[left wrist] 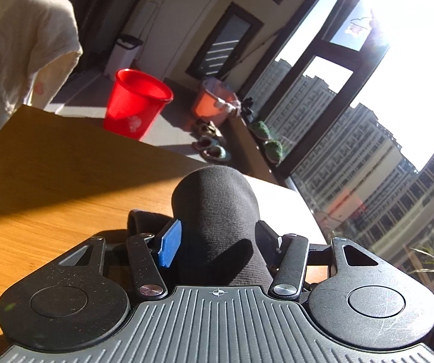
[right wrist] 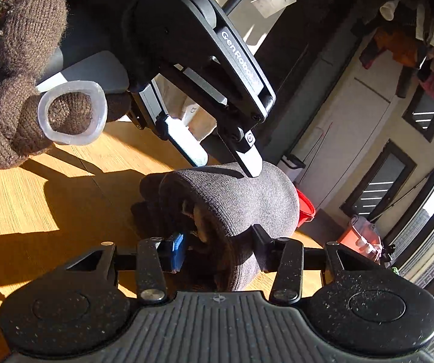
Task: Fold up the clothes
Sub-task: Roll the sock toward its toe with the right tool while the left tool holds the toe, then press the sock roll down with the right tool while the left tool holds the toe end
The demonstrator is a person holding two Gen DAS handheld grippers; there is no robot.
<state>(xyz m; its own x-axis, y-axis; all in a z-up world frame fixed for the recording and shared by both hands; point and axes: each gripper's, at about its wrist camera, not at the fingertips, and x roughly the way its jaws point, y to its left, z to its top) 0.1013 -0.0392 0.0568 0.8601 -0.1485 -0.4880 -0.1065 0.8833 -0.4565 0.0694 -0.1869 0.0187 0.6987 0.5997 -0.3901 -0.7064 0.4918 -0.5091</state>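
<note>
Left wrist view: the left gripper (left wrist: 215, 239) has its jaws clamped on a dark sock (left wrist: 217, 211), which bulges up between them above the wooden bench (left wrist: 50, 181). Well beyond the jaws a red bucket (left wrist: 136, 103) stands on the floor. Right wrist view: the right gripper (right wrist: 217, 242) also has its jaws closed on the sock (right wrist: 232, 199), holding its rolled end. Just ahead, the other gripper (right wrist: 217, 151) reaches down to the sock's far side; a gloved hand (right wrist: 20, 90) is up left.

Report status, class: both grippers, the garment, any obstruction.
Left gripper shut on dark knit garment. Right gripper shut on it too. Table otherwise bare nearby.
</note>
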